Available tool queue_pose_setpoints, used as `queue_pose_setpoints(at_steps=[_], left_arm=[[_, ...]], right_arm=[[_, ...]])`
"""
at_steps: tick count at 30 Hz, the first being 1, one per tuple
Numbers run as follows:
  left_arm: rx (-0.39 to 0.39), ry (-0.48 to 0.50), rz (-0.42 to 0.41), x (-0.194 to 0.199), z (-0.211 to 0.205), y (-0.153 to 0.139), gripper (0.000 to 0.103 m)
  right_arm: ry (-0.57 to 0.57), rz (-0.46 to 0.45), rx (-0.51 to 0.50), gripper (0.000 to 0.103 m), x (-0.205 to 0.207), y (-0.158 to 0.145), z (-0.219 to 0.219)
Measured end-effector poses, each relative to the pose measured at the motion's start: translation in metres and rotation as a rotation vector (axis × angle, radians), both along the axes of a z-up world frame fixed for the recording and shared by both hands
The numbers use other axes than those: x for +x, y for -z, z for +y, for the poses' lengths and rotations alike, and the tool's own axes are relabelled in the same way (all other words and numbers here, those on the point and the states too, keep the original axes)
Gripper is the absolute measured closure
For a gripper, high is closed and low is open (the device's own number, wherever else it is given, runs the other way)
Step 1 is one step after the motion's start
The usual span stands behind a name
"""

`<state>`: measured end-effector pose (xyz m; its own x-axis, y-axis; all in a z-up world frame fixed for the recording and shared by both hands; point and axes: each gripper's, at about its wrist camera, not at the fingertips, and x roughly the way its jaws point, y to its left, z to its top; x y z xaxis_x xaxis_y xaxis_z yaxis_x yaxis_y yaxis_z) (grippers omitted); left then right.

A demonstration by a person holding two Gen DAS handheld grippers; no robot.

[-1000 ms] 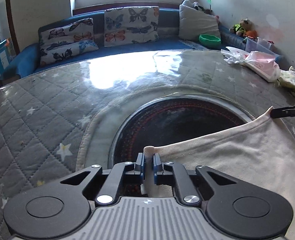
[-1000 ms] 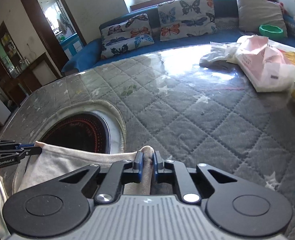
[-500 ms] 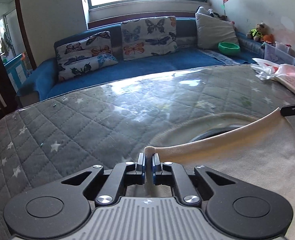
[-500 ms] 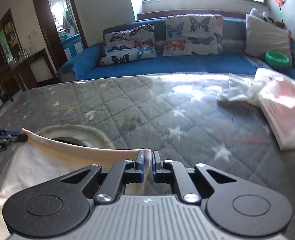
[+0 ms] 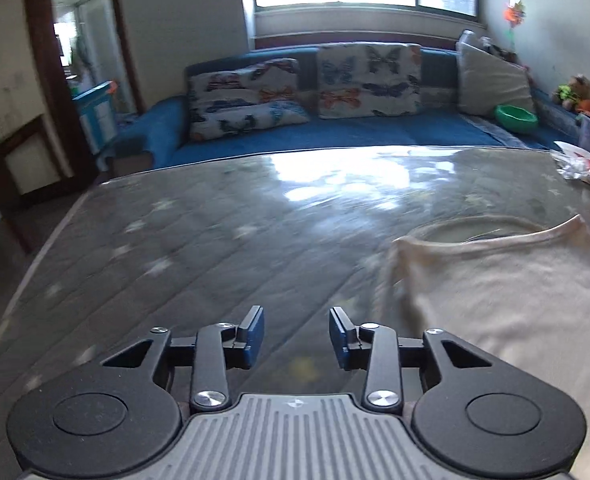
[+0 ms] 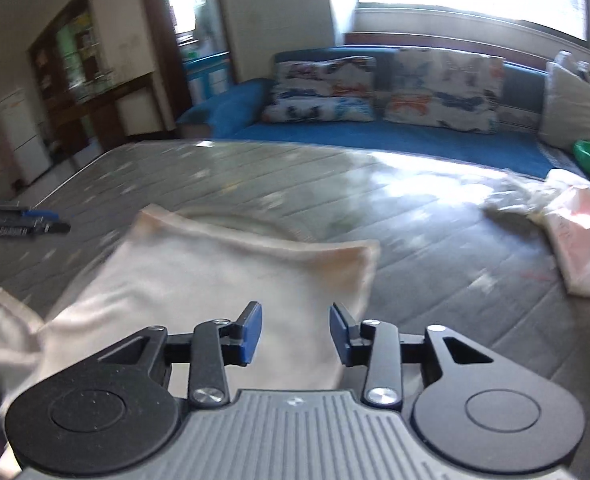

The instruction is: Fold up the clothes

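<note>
Both fingers pairs just opened, empty; cream garment (image 6: 215, 276) lies flat beyond them

Cream-coloured soft cloth garment (image 5: 507, 300) (image 6: 215, 280), folded over on itself, lying flat on the grey quilted star-patterned table cover (image 5: 215, 240) (image 6: 435, 272). Its folded top edge sags between two raised corners, partly covering a round ring-bordered opening in the cover.
</note>
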<state>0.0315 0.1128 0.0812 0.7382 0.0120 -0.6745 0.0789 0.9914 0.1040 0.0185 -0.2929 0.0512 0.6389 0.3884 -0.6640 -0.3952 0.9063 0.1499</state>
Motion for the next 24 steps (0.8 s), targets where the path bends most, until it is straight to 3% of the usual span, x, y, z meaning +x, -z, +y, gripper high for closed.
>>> queue_pose_setpoints(at_steps=[1,9,14,18,20,21,22,24], left_arm=[[0.001,-0.030,-0.001,-0.014,0.012,-0.003,0.056],[0.006,-0.212,0.064,-0.111,0.076,0.008,0.047],[-0.003,-0.267,0.083,-0.127,0.087,0.022,0.044],[-0.014,-0.249,0.069,-0.127,0.088,0.028,0.045],[-0.038,-0.223,0.065,-0.127,0.087,0.028,0.062],[-0.060,-0.204,0.065,-0.126,0.087,0.029,0.082],[-0.064,-0.193,0.063,-0.125,0.086,0.029,0.091],[-0.042,-0.180,0.049,-0.123,0.083,0.027,0.095]], right_arm=[[-0.014,0.001,-0.002,0.056,-0.008,0.000,0.003],[-0.194,-0.015,-0.074,0.047,-0.087,0.009,0.046],[-0.262,-0.027,-0.090,0.045,-0.115,0.010,0.066],[-0.322,-0.074,-0.121,0.042,-0.137,0.008,0.083],[-0.326,-0.072,-0.114,0.042,-0.139,0.008,0.086],[-0.328,-0.069,-0.108,0.042,-0.140,0.008,0.087],[-0.326,-0.070,-0.107,0.042,-0.142,0.009,0.089],[-0.321,-0.071,-0.105,0.042,-0.145,0.009,0.091]])
